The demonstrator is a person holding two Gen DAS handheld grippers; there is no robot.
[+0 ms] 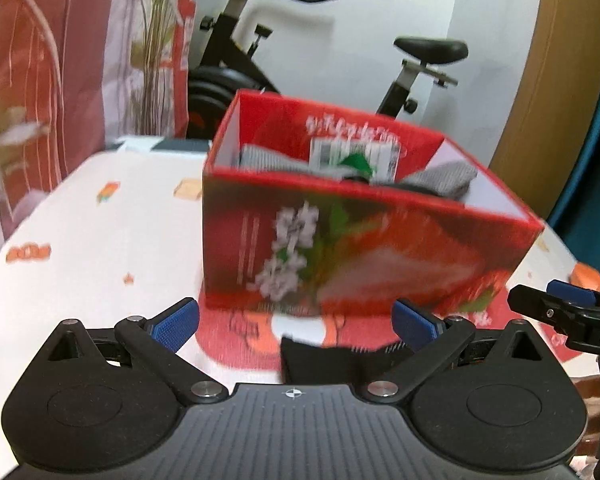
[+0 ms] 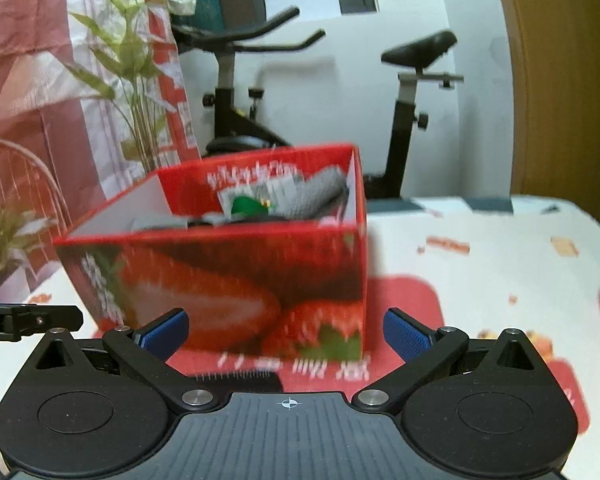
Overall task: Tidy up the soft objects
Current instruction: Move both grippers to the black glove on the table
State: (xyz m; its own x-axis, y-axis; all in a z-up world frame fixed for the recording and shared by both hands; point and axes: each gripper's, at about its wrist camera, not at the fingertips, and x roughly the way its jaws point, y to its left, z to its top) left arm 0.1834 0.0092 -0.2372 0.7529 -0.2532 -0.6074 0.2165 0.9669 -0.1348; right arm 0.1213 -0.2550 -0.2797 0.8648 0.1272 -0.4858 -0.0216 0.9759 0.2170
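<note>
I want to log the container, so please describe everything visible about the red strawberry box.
The red box is an open-topped cardboard carton, printed with large strawberries, white flowers and white lettering; its inner walls are white. It stands upright on a red printed mat on the table. Inside lie grey fabric pieces and a labelled packet with a green mark. Neither gripper touches it; both are open in front of it. The pictures are blurred, so the lettering is unreadable.

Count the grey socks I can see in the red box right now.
2: one grey sock lies at the left of the red box, one grey sock drapes at its right. More may be hidden under the label.
</note>
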